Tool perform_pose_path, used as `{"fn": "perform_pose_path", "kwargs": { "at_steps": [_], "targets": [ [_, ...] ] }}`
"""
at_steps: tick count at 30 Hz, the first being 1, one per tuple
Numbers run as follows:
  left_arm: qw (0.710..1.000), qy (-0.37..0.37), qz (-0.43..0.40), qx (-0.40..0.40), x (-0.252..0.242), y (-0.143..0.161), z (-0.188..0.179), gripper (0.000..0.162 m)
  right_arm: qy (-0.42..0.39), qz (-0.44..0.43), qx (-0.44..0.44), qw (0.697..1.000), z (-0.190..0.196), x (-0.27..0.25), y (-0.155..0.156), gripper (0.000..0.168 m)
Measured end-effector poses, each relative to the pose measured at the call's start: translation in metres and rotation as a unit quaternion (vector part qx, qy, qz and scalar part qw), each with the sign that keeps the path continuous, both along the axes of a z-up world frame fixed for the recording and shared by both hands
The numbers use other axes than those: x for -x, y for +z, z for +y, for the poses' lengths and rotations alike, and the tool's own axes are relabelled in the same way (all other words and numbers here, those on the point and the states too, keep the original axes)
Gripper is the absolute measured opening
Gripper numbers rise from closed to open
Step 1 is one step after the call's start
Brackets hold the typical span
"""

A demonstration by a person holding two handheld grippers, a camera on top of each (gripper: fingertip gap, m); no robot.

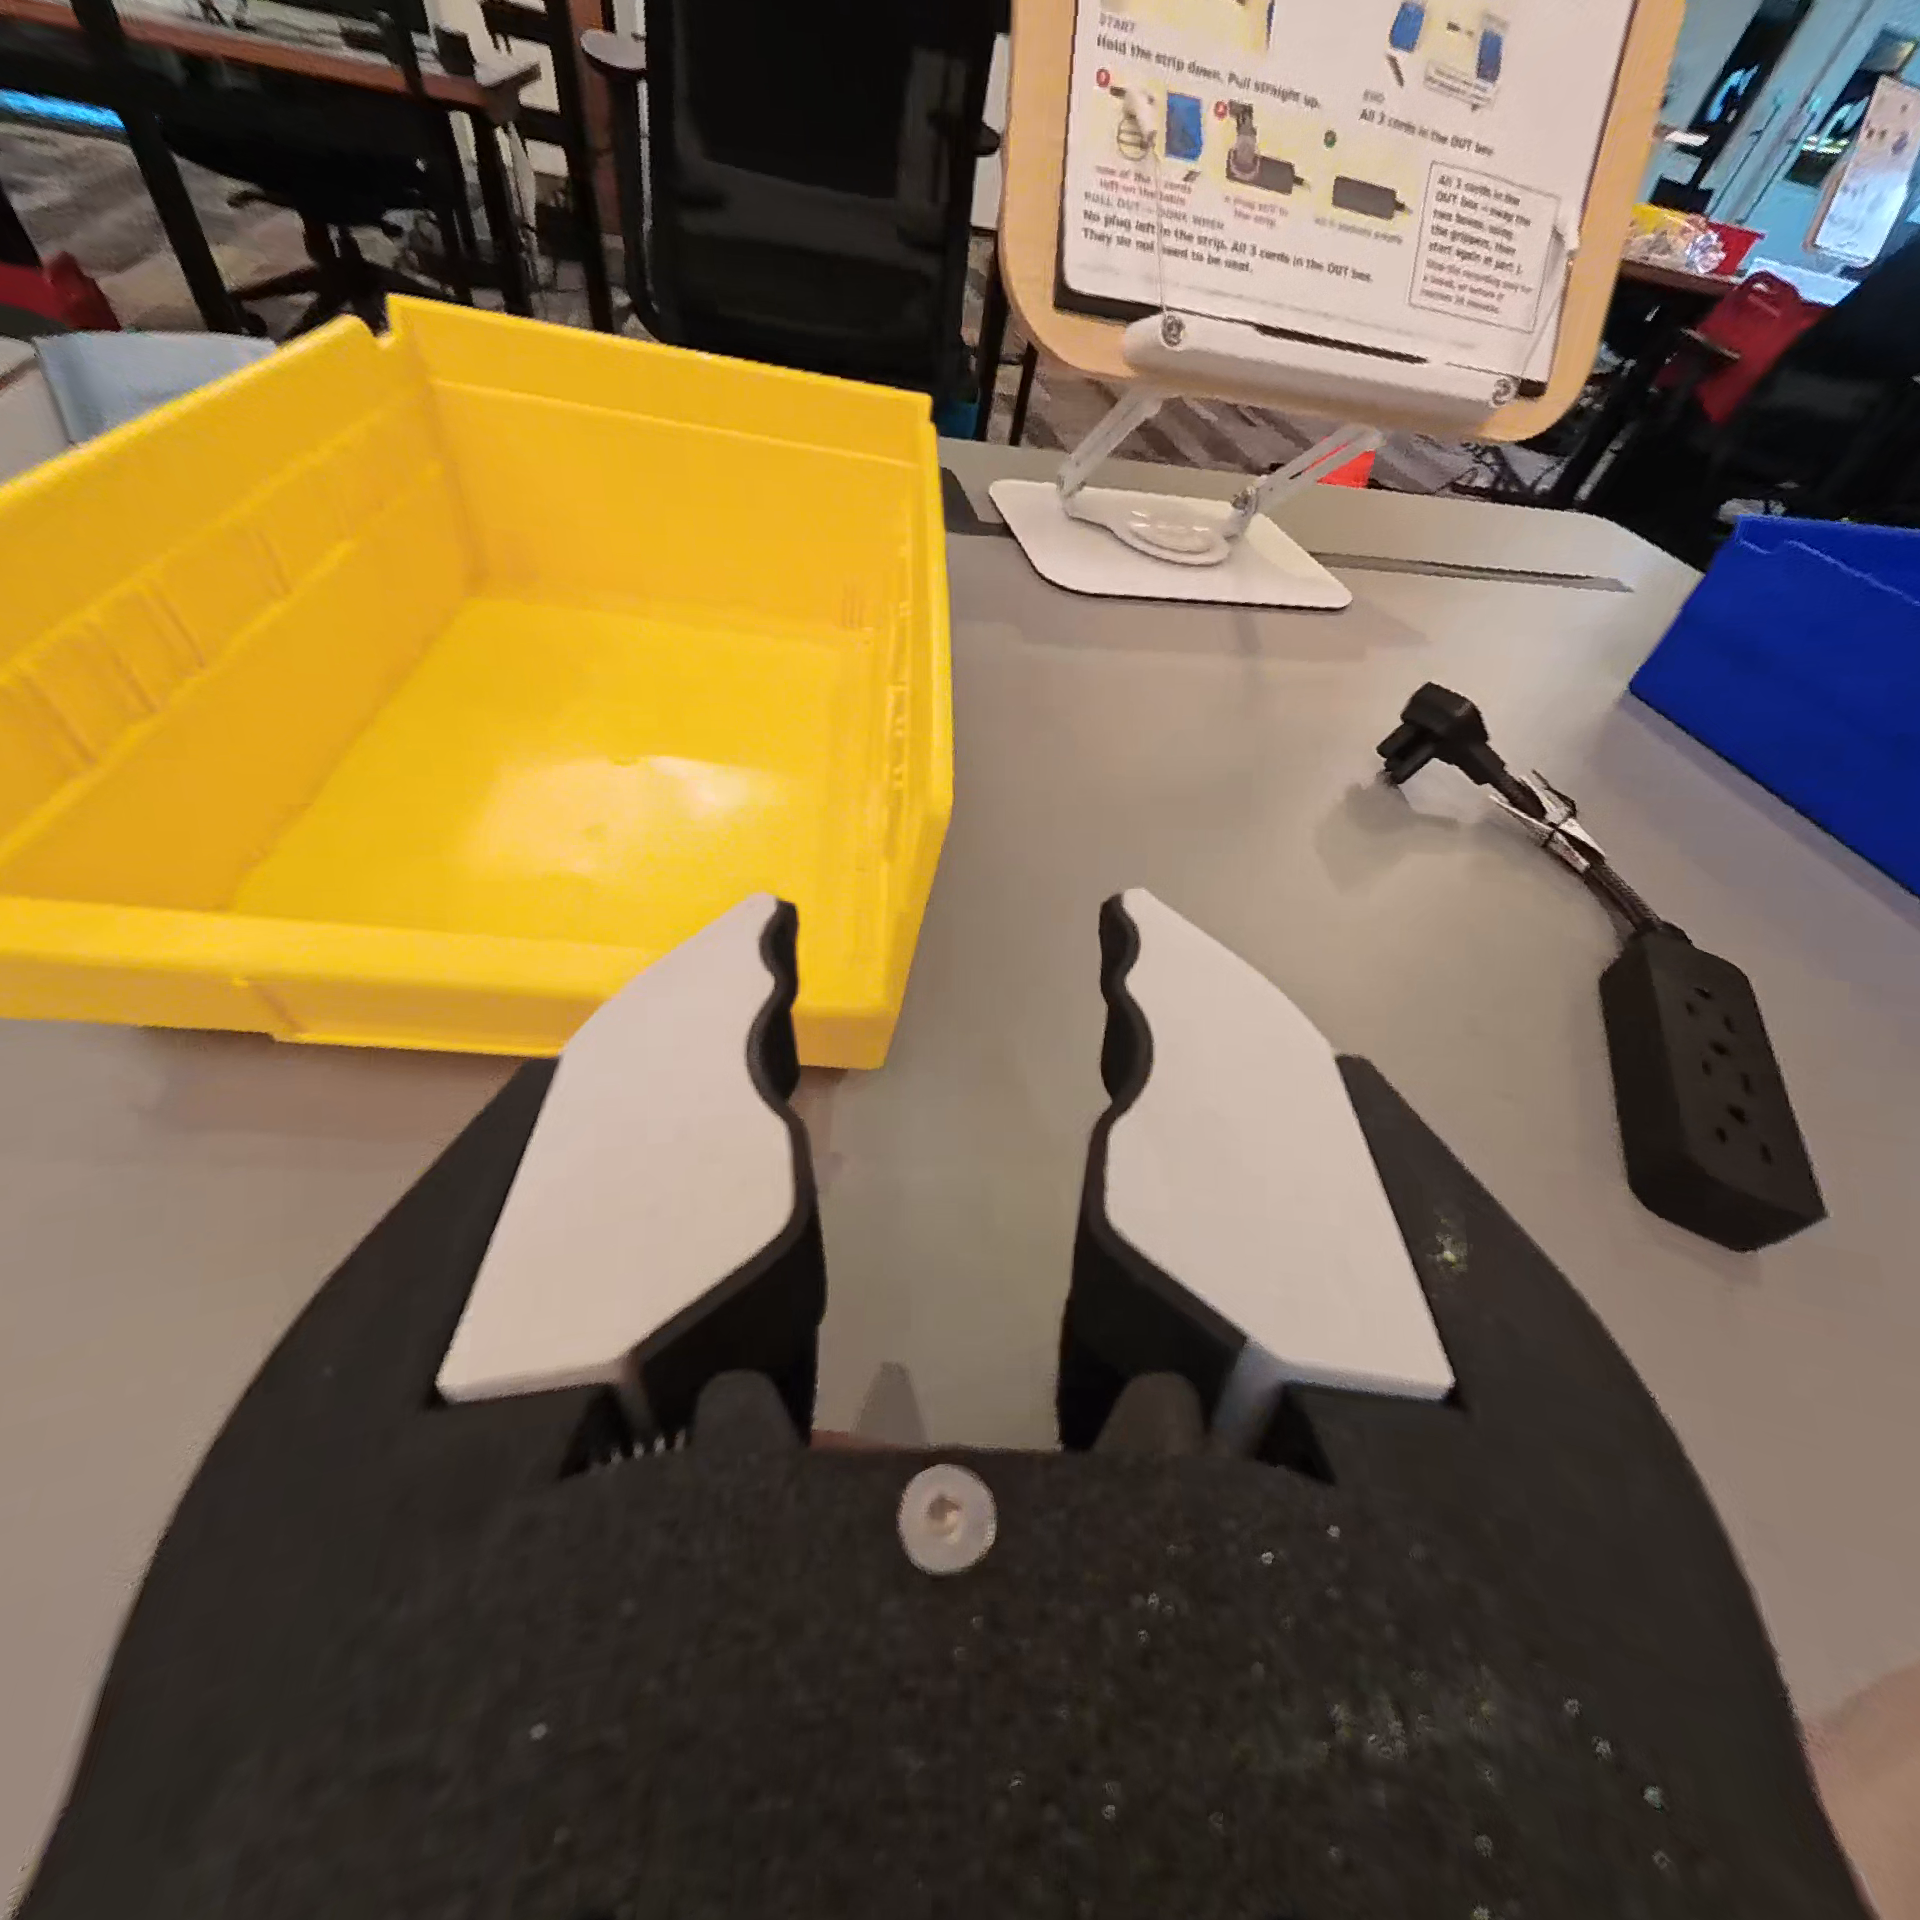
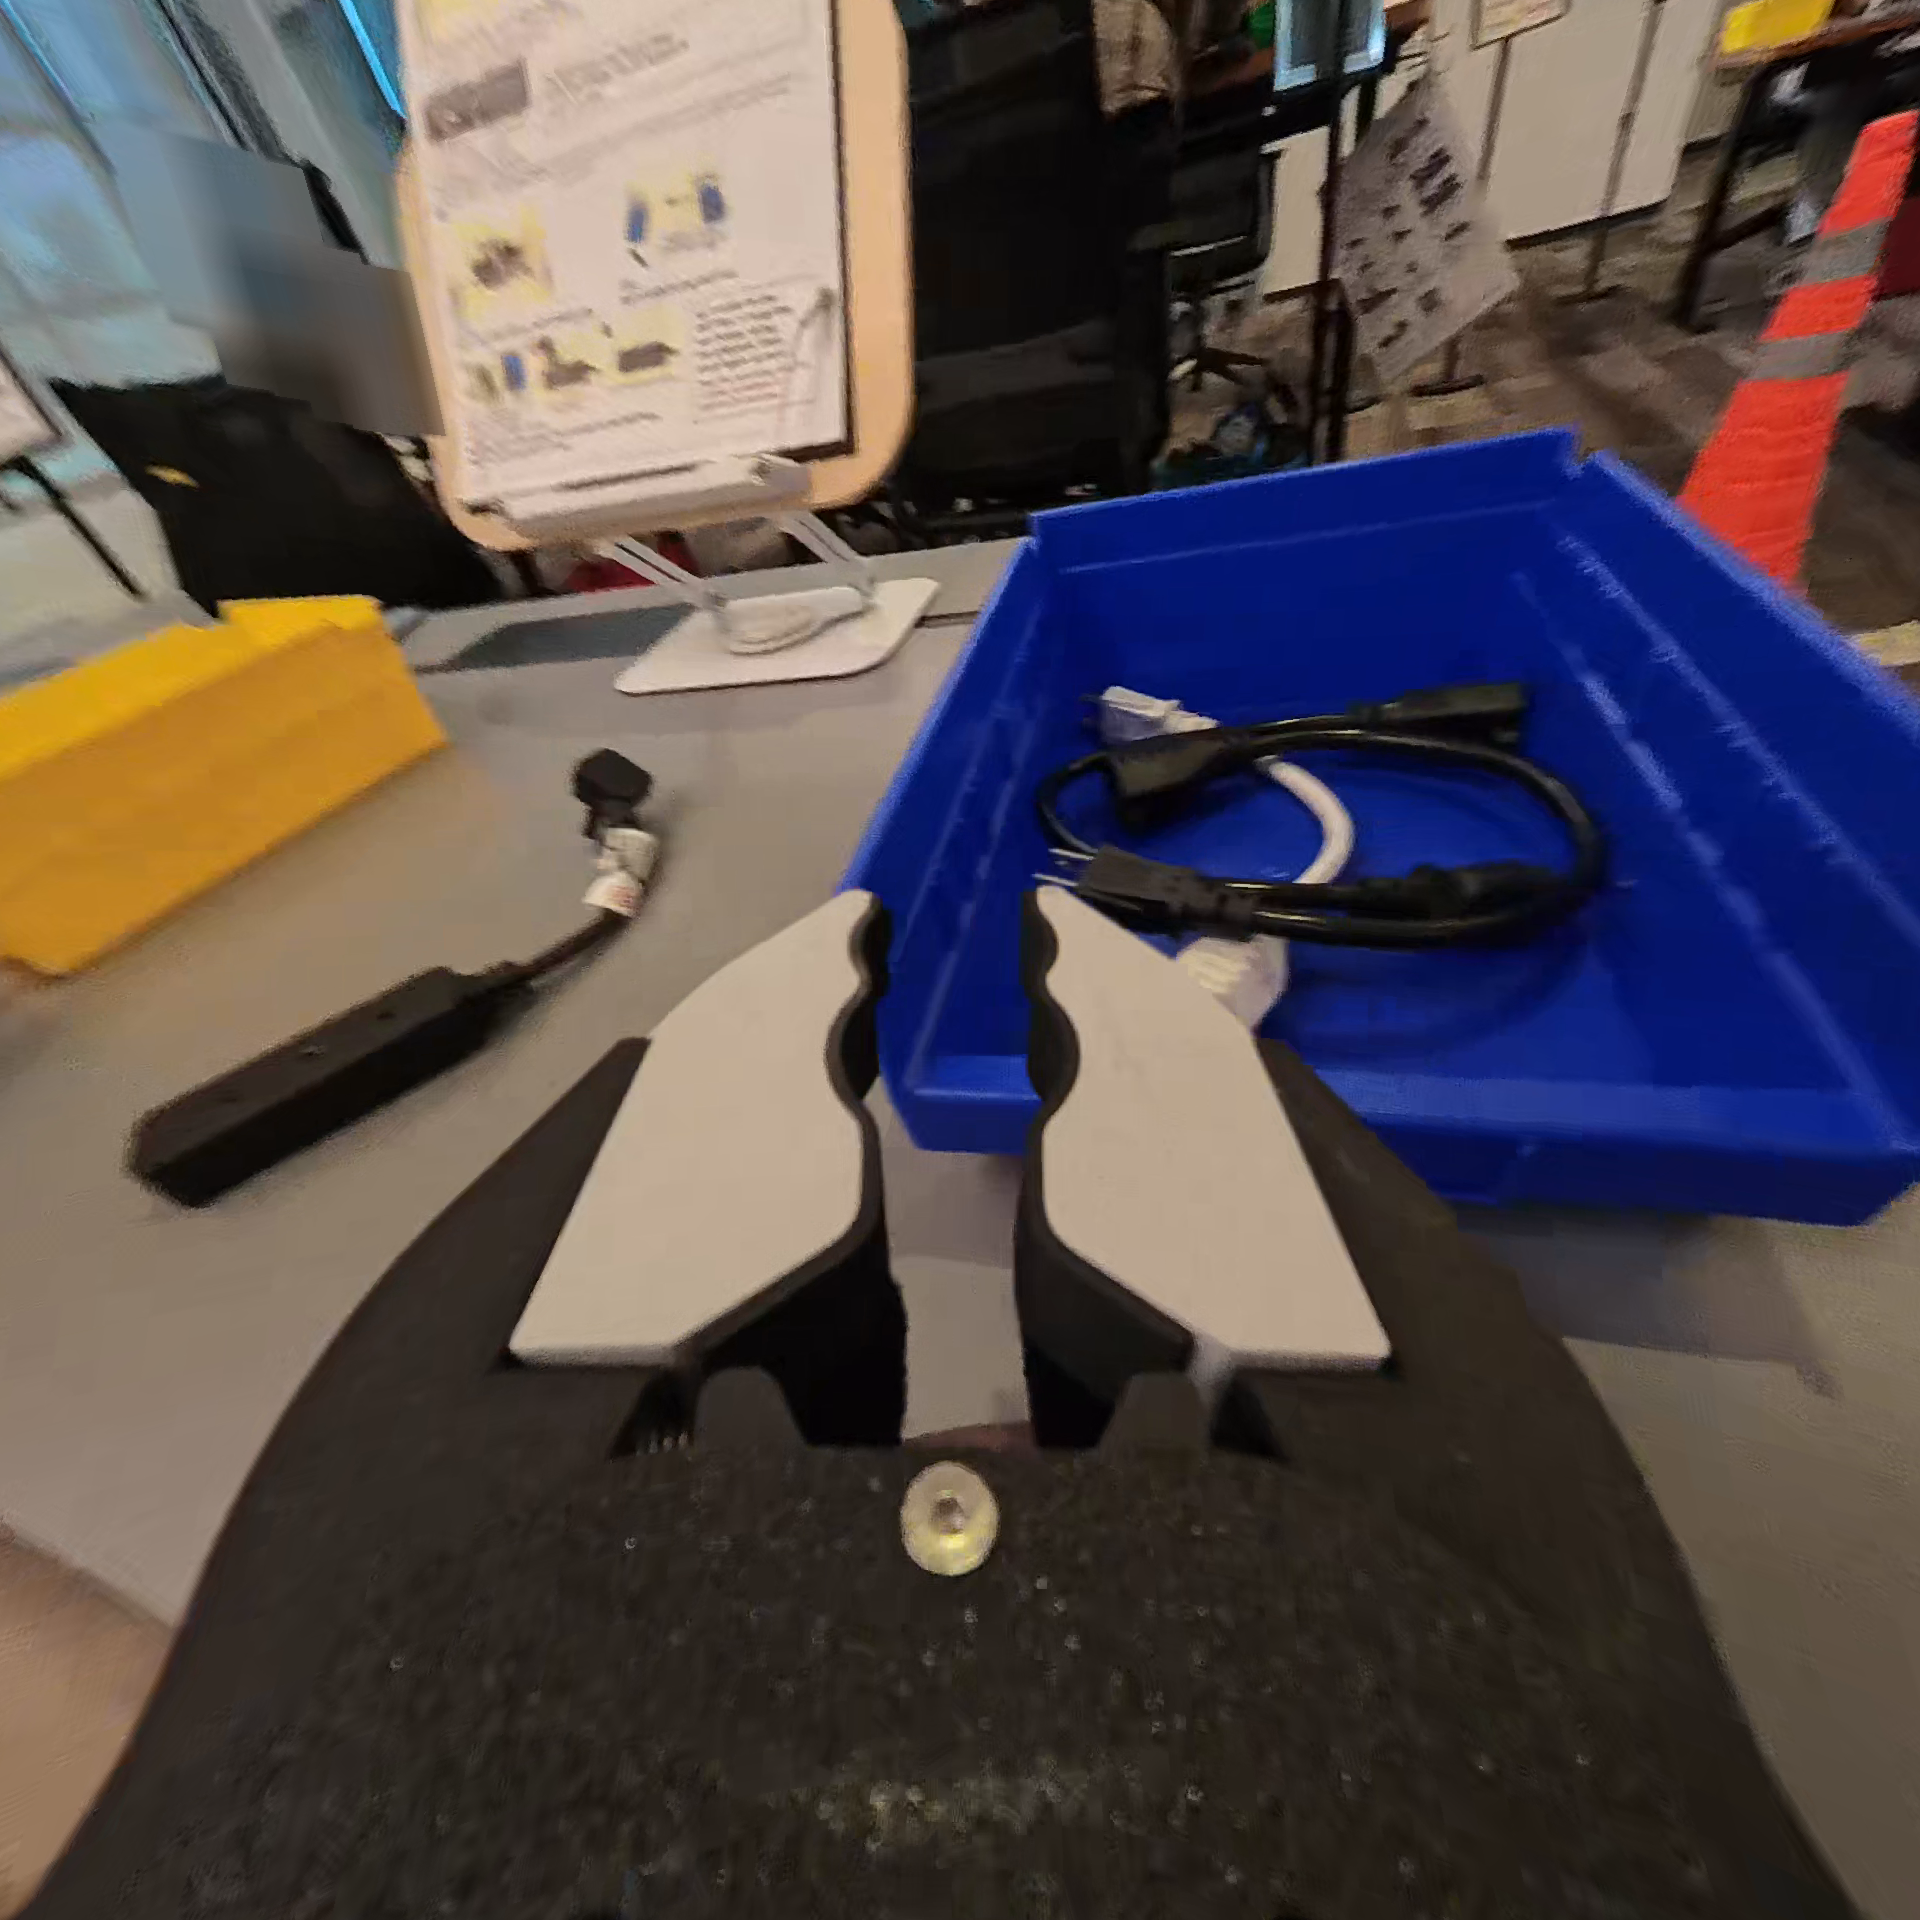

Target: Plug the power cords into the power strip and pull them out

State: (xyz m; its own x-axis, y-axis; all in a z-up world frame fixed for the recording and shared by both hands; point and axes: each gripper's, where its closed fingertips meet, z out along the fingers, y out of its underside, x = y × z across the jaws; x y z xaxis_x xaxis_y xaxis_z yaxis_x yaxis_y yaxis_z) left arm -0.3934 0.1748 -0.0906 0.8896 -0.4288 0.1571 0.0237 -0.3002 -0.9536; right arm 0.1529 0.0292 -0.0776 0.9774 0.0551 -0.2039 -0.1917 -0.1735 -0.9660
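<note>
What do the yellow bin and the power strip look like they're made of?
Yellow bin: looks like moulded hard plastic, glossy; its floor shows a bright glare patch and the walls have ribbed slots. Power strip: seemingly black plastic with a matte finish; no shine shows on its casing, though its cord's material is unclear.

The power strip lies on the table between two bins.

A grey desk filled the near ground, and at its far edge a white stand held a wood-framed instruction board. Beyond it stood a black office chair and dark-legged tables. Far right, an orange cone rose from patterned carpet.
</note>
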Motion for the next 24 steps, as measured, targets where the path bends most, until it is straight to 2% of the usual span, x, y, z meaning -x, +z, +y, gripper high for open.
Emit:
{"fn": "perform_pose_path", "kwargs": {
  "at_steps": [3, 8, 13, 15, 19, 24],
  "targets": [
    [1.0, -0.019, -0.003, 0.017, -0.012, -0.006, 0.001, 0.054, -0.002, -0.037, 0.026, 0.999, 0.012, -0.004, -0.016, 0.023],
    [0.998, -0.035, 0.033, 0.026, -0.026, -0.015, 0.0, 0.053, 0.016, 0.047, 0.053, 0.997, 0.02, -0.005, -0.028, 0.023],
    [0.997, -0.047, 0.041, 0.034, -0.033, -0.019, -0.005, 0.053, 0.017, 0.039, 0.075, 0.996, 0.017, -0.005, -0.035, 0.022],
    [0.997, -0.042, 0.051, 0.038, -0.032, -0.022, -0.004, 0.037, 0.019, 0.04, 0.068, 0.997, 0.016, -0.003, -0.033, 0.023],
    [0.996, -0.048, 0.063, 0.044, -0.034, -0.027, -0.003, 0.045, 0.049, 0.043, 0.058, 0.996, 0.019, 0.008, -0.03, 0.028],
    [0.995, -0.053, 0.064, 0.055, -0.036, -0.031, -0.003, 0.047, 0.044, 0.027, 0.062, 0.997, 0.02, 0.008, -0.031, 0.028]
  ]
}}
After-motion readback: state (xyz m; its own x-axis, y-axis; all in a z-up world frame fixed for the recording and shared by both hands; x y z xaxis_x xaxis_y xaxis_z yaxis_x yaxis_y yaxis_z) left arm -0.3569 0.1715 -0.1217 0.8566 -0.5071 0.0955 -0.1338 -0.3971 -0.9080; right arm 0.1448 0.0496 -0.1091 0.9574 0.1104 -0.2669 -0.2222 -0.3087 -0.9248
